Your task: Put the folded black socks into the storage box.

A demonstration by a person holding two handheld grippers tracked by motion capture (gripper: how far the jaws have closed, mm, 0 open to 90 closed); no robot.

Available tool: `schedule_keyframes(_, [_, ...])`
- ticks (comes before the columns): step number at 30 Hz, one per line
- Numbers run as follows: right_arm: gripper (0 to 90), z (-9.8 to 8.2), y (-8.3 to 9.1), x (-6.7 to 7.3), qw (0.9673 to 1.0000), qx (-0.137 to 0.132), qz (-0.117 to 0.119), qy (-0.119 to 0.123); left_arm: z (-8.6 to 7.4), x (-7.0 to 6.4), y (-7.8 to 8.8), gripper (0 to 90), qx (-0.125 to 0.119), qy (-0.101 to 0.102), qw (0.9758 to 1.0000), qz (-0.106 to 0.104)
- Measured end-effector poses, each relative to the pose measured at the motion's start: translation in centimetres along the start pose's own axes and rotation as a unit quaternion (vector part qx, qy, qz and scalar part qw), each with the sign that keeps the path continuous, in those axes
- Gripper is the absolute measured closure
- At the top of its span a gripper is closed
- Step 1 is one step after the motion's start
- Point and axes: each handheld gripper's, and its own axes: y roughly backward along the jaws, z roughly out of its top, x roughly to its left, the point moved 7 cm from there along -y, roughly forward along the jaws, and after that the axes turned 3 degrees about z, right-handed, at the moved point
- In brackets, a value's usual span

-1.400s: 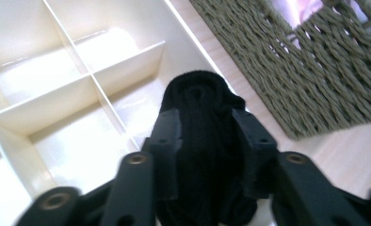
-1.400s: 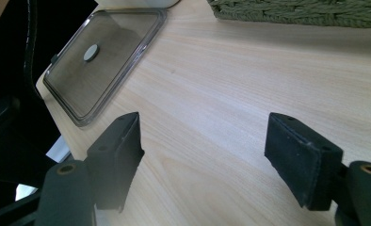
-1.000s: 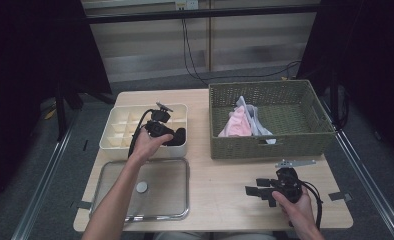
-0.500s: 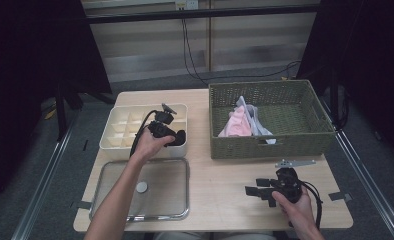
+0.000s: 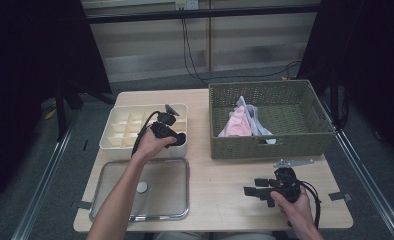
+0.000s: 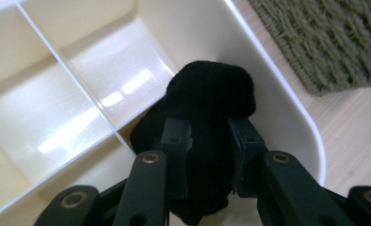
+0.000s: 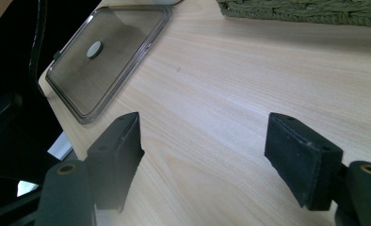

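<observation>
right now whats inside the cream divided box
A rolled black sock, clamped in the left gripper, sits in the corner compartment of the cream divided box. Other visible compartments look empty; those under the hand are covered.

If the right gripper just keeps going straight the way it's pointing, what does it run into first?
Probably the clear lid. The right gripper, fingers apart and holding nothing, points low across the bare table toward that lid; whether it would meet the wood first, I cannot tell.
</observation>
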Motion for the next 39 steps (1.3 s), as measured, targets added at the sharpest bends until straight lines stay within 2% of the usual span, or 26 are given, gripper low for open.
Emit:
schedule_keyframes(3, [27.5, 0.1, 0.0, 0.0, 1.0, 0.0, 0.001, 0.001, -0.1, -0.3, 0.0, 71.5, -0.007, -0.014, 0.9996, 0.022])
schedule_keyframes(4, [27.5, 0.1, 0.0, 0.0, 1.0, 0.0, 0.0, 0.001, -0.2, -0.4, 0.0, 71.2, -0.01, -0.02, 0.9995, 0.023])
schedule_keyframes(6, [27.5, 0.1, 0.0, -0.1, 1.0, 0.002, 0.0, -0.001, -0.3, -0.2, 0.1, 70.8, -0.018, -0.014, 0.9997, 0.012])
schedule_keyframes(11, [27.5, 0.2, 0.1, -0.2, 1.0, -0.001, -0.001, -0.002, -0.6, 0.1, 0.6, 67.1, -0.043, -0.017, 0.9989, -0.011])
schedule_keyframes(14, [27.5, 0.2, 0.1, -0.3, 1.0, -0.002, -0.002, -0.004, -0.6, -0.4, 0.9, 62.5, -0.052, -0.032, 0.9981, -0.005])
schedule_keyframes(16, [27.5, 0.2, 0.1, -0.4, 1.0, -0.002, -0.002, -0.005, -0.5, -0.5, 1.2, 58.0, -0.053, -0.038, 0.9978, -0.009])
schedule_keyframes(18, [27.6, 0.2, 0.1, -0.3, 1.0, -0.002, -0.002, -0.005, -0.4, -0.7, 1.4, 54.8, -0.063, -0.028, 0.9976, -0.006])
schedule_keyframes(20, [27.6, 0.1, 0.2, -0.3, 1.0, -0.002, -0.002, -0.003, -0.4, -0.5, 1.7, 53.3, -0.065, -0.032, 0.9973, -0.011])
schedule_keyframes(22, [27.6, 0.1, 0.2, -0.3, 1.0, -0.003, -0.003, -0.004, -0.4, -0.3, 1.9, 50.6, -0.078, -0.021, 0.9965, -0.02])
schedule_keyframes(24, [27.5, 0.1, 0.3, -0.3, 1.0, -0.005, -0.003, -0.004, -0.3, -0.1, 2.2, 45.1, -0.097, -0.016, 0.9948, -0.027])
schedule_keyframes(26, [27.5, 0.1, 0.4, -0.4, 1.0, -0.006, -0.003, -0.007, -0.2, 0.1, 2.6, 41.2, -0.109, -0.014, 0.9938, -0.018])
schedule_keyframes(30, [27.5, 0.2, 0.5, -0.5, 0.9999, -0.008, -0.003, -0.007, 0.1, 0.1, 3.5, 34.9, -0.144, 0.003, 0.9892, -0.025])
schedule_keyframes(34, [27.5, 0.3, 0.4, -0.5, 0.9999, -0.008, -0.003, -0.008, 0.0, 0.6, 4.1, 27.5, -0.15, 0.008, 0.9885, -0.013])
schedule_keyframes(37, [27.5, 0.5, 0.4, -0.6, 0.9999, -0.009, -0.004, -0.009, -0.1, 0.9, 4.6, 22.5, -0.164, 0.019, 0.9861, -0.013])
schedule_keyframes(39, [27.5, 0.5, 0.3, -0.7, 0.9999, -0.008, -0.006, -0.01, -0.4, 0.9, 5.0, 19.4, -0.166, 0.014, 0.9859, -0.016])
